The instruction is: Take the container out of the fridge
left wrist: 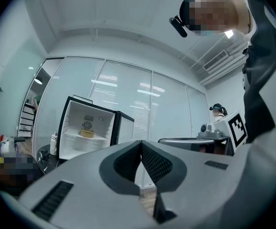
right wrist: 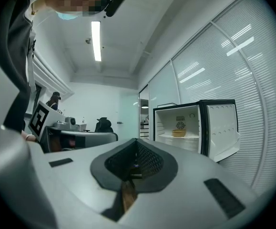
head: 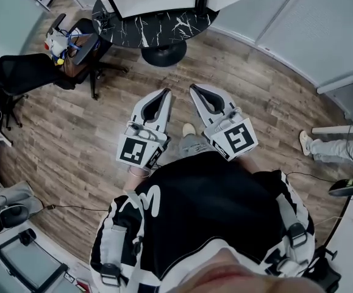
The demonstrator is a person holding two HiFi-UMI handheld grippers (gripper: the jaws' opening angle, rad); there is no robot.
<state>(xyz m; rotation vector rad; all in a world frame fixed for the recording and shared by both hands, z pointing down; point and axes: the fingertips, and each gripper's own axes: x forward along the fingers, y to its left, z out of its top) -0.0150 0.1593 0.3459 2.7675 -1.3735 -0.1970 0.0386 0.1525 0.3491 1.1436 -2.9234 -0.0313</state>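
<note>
A small fridge (left wrist: pixel 87 132) stands open on a round black marble table (head: pixel 158 26) some way ahead of me. On its upper shelf sits a low yellow container (left wrist: pixel 86 133), which the right gripper view shows too, container (right wrist: pixel 178 133). I hold both grippers side by side in front of my body, pointing toward the table. My left gripper (head: pixel 164 93) is shut with nothing between its jaws, and so is my right gripper (head: pixel 196 89). Both are far from the fridge (right wrist: pixel 195 128). In the head view the fridge's inside is cut off at the top edge.
The fridge door (right wrist: pixel 222 128) hangs open to the right. A black office chair (head: pixel 17 72) and a cluttered chair (head: pixel 72 44) stand left of the table. A seated person's legs (head: pixel 335 148) show at the right. Glass partitions line the room; wooden floor (head: pixel 91 133) lies between me and the table.
</note>
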